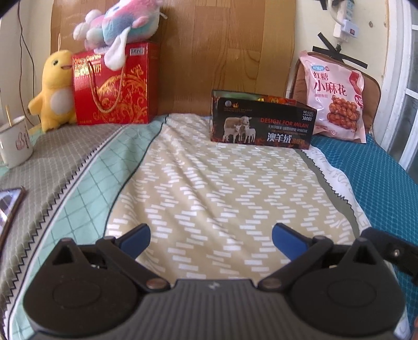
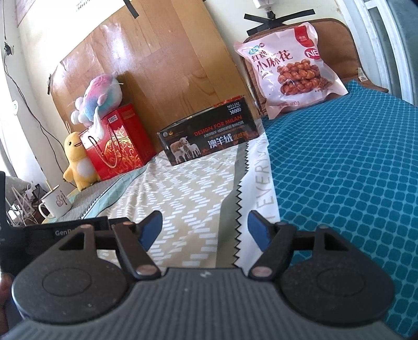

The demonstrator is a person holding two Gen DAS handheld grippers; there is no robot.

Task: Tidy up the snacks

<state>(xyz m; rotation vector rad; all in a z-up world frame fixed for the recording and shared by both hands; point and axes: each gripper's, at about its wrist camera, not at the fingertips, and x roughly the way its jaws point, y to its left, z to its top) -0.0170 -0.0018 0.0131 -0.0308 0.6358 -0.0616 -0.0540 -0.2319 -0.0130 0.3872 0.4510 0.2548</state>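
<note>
- While both grippers hover low over the bed (image 1: 209,183), the left gripper (image 1: 211,236) has its jaws spread wide with nothing between them, and the right gripper (image 2: 205,227) is likewise wide apart and empty.
- At the headboard end stands a black open-topped box (image 1: 262,125) printed with sheep; a bit of orange-red packaging shows above its rim, though what lies inside is mostly hidden.
- Just to its right, a pink bag of brown-sugar twists (image 1: 337,96) leans upright against a brown cushion (image 1: 372,86), apart from the box.
- Well to the left sits a red gift box (image 1: 115,86) with a cord handle, a pastel plush toy (image 1: 117,23) resting on top and a yellow plush duck (image 1: 53,89) beside it; a white mug (image 1: 15,142) stands further left.
- The scene fits two stages — snacks gathered in the box with the bag left to join them, or everything already set as wanted.
- Should the bag be the thing to handle, my judgement is that it will sag and crinkle — gripping the sealed top edge rather than the puffed middle would hold better, and the right gripper is the nearer one.
</note>
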